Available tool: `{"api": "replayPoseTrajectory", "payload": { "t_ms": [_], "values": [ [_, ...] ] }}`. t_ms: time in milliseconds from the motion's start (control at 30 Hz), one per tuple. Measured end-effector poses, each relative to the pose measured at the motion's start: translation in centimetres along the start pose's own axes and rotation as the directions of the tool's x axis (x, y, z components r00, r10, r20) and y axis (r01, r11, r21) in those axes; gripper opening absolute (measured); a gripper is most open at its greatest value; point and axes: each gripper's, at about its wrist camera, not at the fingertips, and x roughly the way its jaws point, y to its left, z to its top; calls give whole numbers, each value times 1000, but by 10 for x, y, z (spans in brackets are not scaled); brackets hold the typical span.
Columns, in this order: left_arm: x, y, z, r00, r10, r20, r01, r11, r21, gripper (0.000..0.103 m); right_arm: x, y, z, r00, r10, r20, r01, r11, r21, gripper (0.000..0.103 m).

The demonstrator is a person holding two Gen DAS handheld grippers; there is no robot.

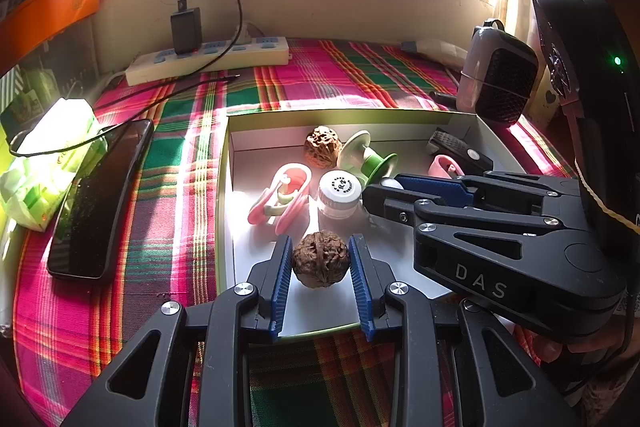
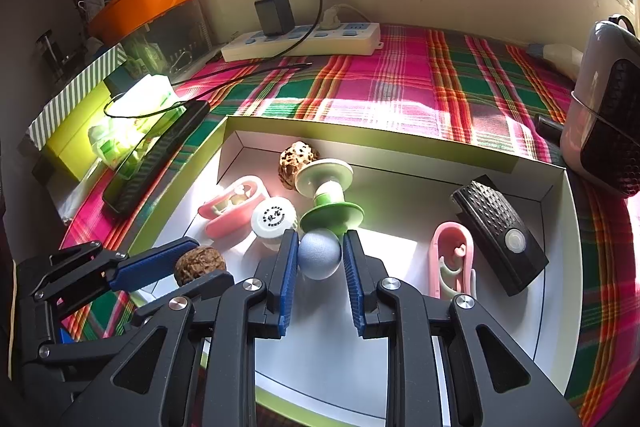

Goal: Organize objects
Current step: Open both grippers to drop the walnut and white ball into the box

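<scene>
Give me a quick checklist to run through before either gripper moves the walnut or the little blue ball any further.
1. Left gripper has the walnut between its pads: ok.
2. Right gripper has the pale blue ball between its pads: ok.
3. Both items are over the open box: ok.
4. Ball clear of the green spool: not ok, they look very close or touching.
5. The two grippers clear of each other: ok, close but apart.
6. Grip firm enough to carry: cannot tell.

Brown wrinkled walnut (image 1: 321, 259) and pale-blue ball (image 2: 319, 254) inside white box (image 1: 400, 269)
</scene>
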Motion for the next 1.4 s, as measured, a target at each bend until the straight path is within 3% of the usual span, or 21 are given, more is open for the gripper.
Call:
{"api": "replayPoseTrajectory", "payload": {
  "t_ms": [100,333,467,1400],
  "values": [
    [0,0,0,1000,-1,1,1,1000,0,27,0,0,0,1000,3,-1,-3,1000,6,34],
    [-1,0,0,1000,1,1,-1,1000,1,27,-1,0,0,1000,3,-1,-3,1000,9,36],
    [-1,0,0,1000,1,1,-1,1000,2,27,-2,1,0,1000,5,-1,-5,1000,13,43],
    [-11,5,-1,1000,19,17,-19,1000,-1,35,-20,0,-4,999,-18,32,17,999,28,49]
  ]
}}
